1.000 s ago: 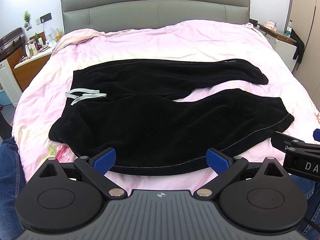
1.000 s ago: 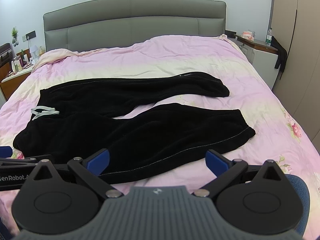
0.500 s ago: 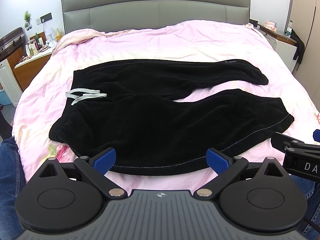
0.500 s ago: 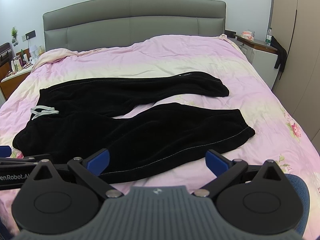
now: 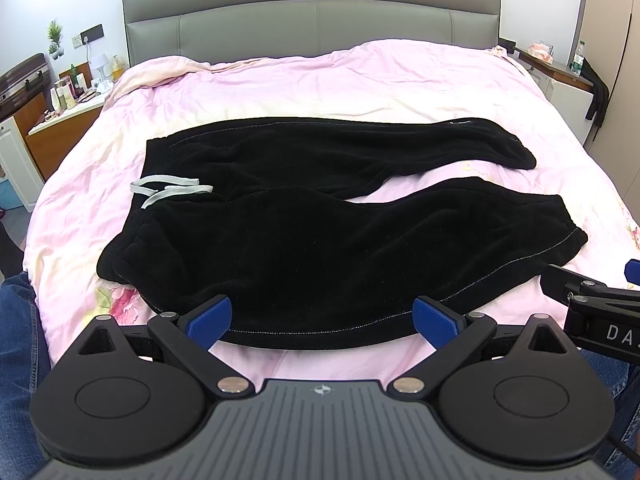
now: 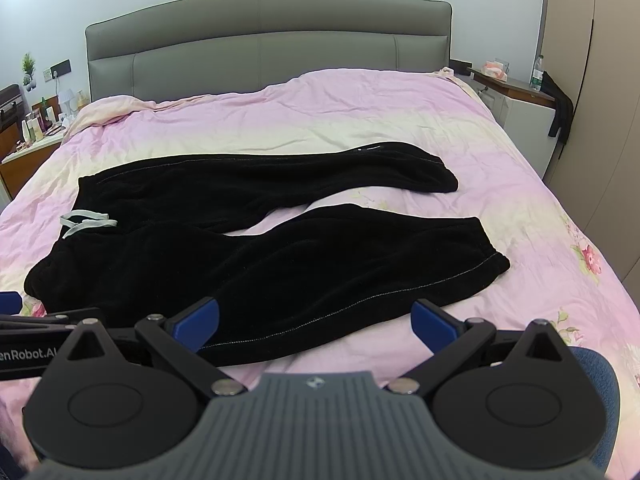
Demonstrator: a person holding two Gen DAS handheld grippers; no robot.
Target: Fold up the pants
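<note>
Black pants (image 5: 320, 232) lie spread flat on the pink bed, waistband to the left with a white drawstring (image 5: 168, 192), the two legs pointing right and slightly apart. They also show in the right wrist view (image 6: 260, 248). My left gripper (image 5: 323, 318) is open and empty, held just short of the near leg's lower edge. My right gripper (image 6: 316, 318) is open and empty, near the same edge further right. Each gripper shows at the rim of the other's view.
The pink duvet (image 5: 340, 80) covers the whole bed, with a grey headboard (image 5: 312, 12) behind. A cluttered nightstand (image 5: 68, 108) stands at the left and a white cabinet (image 6: 516, 108) at the right. The person's jeans (image 5: 16, 360) show at the bed's near edge.
</note>
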